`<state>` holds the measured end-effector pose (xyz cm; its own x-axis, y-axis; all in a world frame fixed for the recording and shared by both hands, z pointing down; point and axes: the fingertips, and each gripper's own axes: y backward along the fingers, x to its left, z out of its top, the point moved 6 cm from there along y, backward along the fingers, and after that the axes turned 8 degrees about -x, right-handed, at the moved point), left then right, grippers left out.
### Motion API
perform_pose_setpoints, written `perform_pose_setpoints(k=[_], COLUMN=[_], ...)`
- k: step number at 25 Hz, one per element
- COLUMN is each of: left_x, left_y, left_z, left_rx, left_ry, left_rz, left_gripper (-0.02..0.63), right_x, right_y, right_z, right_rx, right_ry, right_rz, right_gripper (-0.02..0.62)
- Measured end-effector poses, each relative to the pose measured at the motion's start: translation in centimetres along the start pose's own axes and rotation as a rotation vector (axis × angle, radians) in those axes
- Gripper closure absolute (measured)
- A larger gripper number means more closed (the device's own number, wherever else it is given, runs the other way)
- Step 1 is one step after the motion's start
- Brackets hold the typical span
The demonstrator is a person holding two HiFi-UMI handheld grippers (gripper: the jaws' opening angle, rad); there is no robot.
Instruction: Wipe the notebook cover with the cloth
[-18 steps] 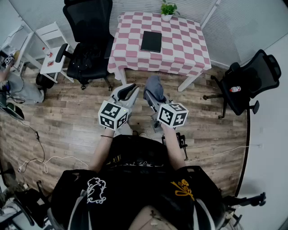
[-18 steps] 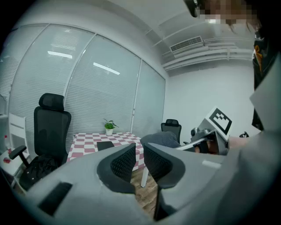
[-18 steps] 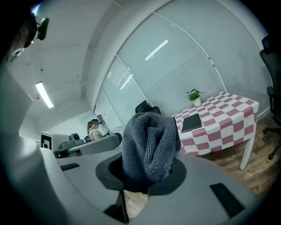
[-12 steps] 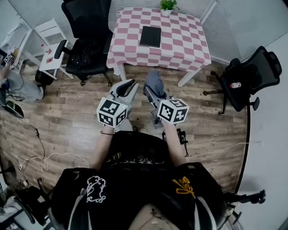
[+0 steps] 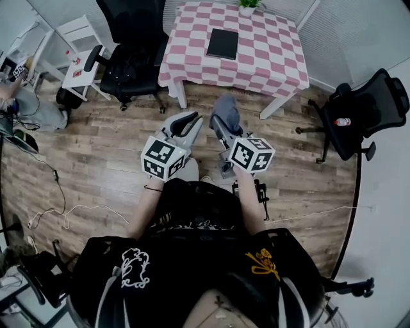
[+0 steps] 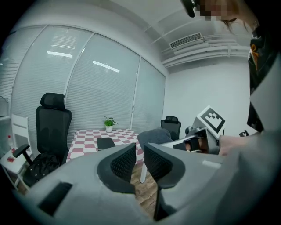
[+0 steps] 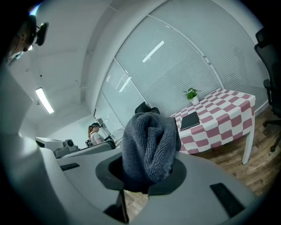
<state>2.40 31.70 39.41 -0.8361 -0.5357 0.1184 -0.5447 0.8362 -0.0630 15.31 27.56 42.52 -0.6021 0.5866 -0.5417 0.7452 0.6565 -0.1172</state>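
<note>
A black notebook (image 5: 223,43) lies flat near the middle of the pink-checked table (image 5: 269,61), well ahead of both grippers. It also shows small in the left gripper view as the notebook (image 6: 106,143) and in the right gripper view as the notebook (image 7: 189,120). My right gripper (image 5: 221,128) is shut on a bunched grey cloth (image 5: 225,113), held over the wooden floor short of the table. The cloth (image 7: 149,147) fills the right gripper (image 7: 147,170). My left gripper (image 5: 191,119) hangs beside it, and the left gripper (image 6: 139,156) is shut with nothing between its jaws.
A black office chair (image 5: 131,57) stands at the table's left side, and another black chair (image 5: 362,106) is off to the right. A potted plant (image 5: 248,5) sits at the table's far edge. White furniture (image 5: 72,54) and floor cables (image 5: 57,211) lie to the left.
The table and notebook have slid slightly up and right in the head view. Both grippers keep the same pose, and the cloth stays in the right one.
</note>
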Motion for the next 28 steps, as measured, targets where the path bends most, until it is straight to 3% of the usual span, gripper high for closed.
perform_pose_setpoints(k=[7,15,28], left_x=[1.3,4.9,18.1], left_y=[-0.2,-4.5,-12.0], left_z=[-0.6,-1.0,0.7], left_rx=[0.026,0.024,0.035], left_ry=[0.009,0.042,0.063], left_rz=[0.004,-0.023,-0.042], left_gripper=[0.556,0.557,0.555], right_x=[-0.3,-2.6,-7.7], right_y=[-0.8,-3.6,-15.0], right_z=[-0.1,1.6,4.7], right_rx=[-0.007,-0.004,0.083], right_ry=[-0.046,-0.063,-0.079], right_rz=[0.001,-0.025,-0.143], right_gripper=[0.523,0.523,0.523])
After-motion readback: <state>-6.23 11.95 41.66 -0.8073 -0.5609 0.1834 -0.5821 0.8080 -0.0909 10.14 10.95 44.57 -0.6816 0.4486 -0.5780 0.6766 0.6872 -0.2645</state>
